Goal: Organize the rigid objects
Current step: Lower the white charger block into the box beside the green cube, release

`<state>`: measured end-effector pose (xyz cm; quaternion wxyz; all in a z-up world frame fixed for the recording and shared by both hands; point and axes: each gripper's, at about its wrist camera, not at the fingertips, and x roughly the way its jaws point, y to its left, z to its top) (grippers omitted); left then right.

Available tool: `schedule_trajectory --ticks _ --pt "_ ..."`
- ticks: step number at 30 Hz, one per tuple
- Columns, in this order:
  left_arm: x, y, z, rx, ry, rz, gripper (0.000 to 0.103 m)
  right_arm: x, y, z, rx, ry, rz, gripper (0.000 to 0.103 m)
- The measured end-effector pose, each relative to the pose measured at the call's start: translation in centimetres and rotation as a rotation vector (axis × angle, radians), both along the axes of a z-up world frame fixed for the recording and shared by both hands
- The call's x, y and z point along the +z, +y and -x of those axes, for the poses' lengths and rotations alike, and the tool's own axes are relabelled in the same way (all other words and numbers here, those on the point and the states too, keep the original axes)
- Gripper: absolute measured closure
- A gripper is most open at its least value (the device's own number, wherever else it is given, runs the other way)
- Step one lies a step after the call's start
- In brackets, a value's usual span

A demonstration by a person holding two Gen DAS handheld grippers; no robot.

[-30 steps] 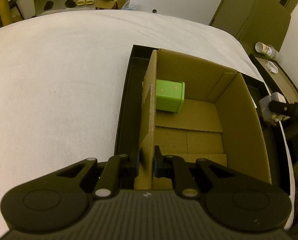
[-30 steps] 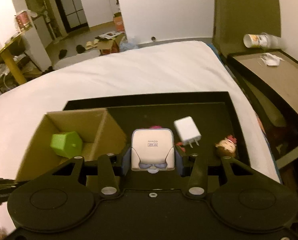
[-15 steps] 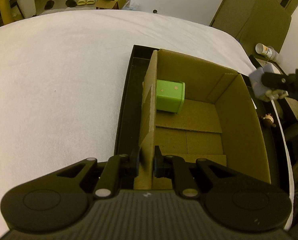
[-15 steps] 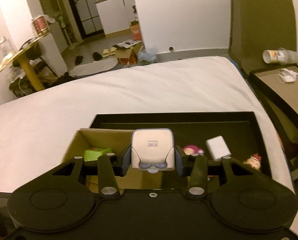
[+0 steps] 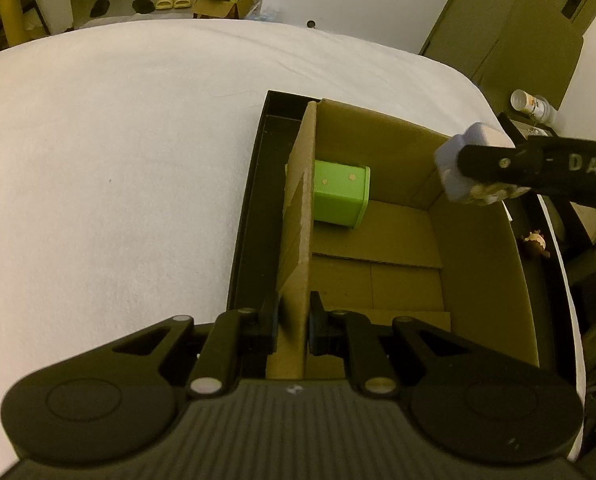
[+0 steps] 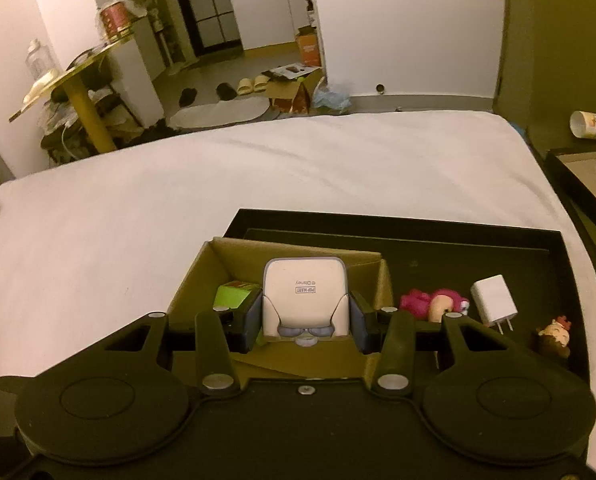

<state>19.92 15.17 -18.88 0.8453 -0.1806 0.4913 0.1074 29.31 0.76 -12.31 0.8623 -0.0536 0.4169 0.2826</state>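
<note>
A brown cardboard box stands in a black tray on a white bed. A green cube lies inside the box at its far left; it also shows in the right wrist view. My left gripper is shut on the box's left wall. My right gripper is shut on a white and lilac toy block and holds it above the box's right rim; the block also shows in the left wrist view.
In the tray right of the box lie a pink plush toy, a white charger plug and a small brown figurine. A dark side table with a paper cup stands right of the bed.
My right gripper has carried the toy block leftward and up, from over the tray to above the box's right side. My left gripper has held still on the box wall.
</note>
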Motion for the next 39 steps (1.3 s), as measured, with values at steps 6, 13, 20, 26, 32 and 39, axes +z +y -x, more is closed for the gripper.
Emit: schedule_trajectory --ticks 6,13,20,26,32,39 --pt "0.1 -0.1 0.0 -0.002 0.001 -0.004 0.091 -1.0 1.5 0.5 0.032 0.009 0.029 0.059" --pt "0.0 -0.1 0.0 -0.003 0.001 -0.006 0.091 -2.5 2.8 1.1 0.063 0.023 0.081 0.059" --pt "0.0 0.0 0.0 0.001 -0.002 0.000 0.091 -3.6 3.4 0.9 0.090 0.034 0.137 0.059" --pt "-0.1 0.0 0.0 -0.001 -0.002 -0.001 0.090 -4.6 3.7 0.9 0.100 0.036 0.181 0.059" --pt "-0.1 -0.1 0.0 -0.002 0.000 -0.004 0.090 -4.8 4.2 1.0 0.116 0.023 0.212 0.060" --pt "0.1 -0.4 -0.2 -0.008 0.006 -0.014 0.090 -3.7 3.3 0.7 0.099 0.017 0.177 0.060"
